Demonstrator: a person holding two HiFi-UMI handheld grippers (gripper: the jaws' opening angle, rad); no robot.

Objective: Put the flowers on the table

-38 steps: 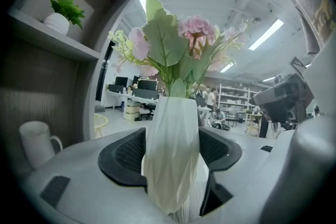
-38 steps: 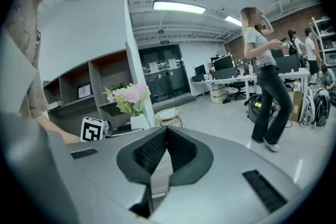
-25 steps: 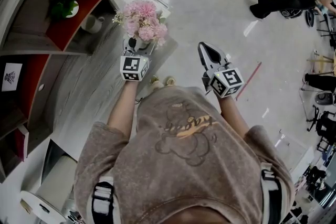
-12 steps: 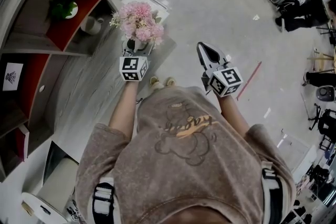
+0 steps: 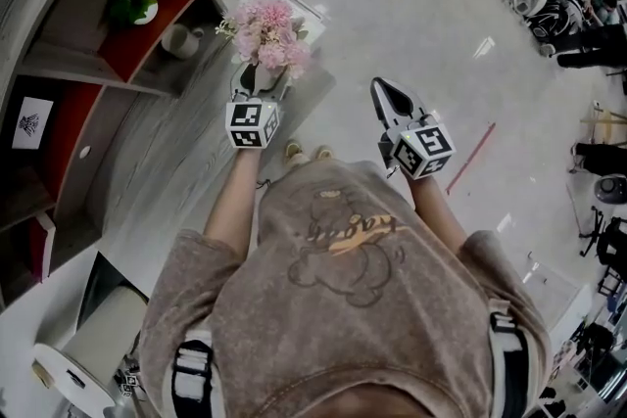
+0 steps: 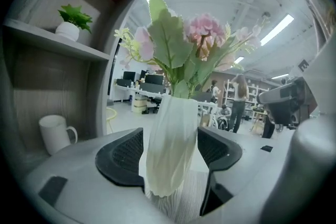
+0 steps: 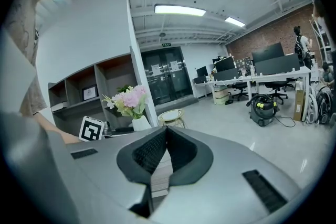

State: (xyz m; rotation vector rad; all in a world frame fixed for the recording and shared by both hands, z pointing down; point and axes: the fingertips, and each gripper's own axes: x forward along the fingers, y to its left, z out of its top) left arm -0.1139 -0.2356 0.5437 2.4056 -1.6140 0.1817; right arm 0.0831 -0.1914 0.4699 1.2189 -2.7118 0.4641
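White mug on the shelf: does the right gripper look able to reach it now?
Probably not directly. The mug sits in a shelf compartment at the far left, and the left gripper, shut on the vase of flowers, stands between it and the shut right gripper.

The left gripper (image 5: 255, 85) has carried the flowers (image 5: 266, 32) a little forward; the green plant (image 5: 133, 7) and the mug (image 5: 180, 40) now sit closer to them; a dark figure (image 5: 588, 54) has walked off to the right edge.
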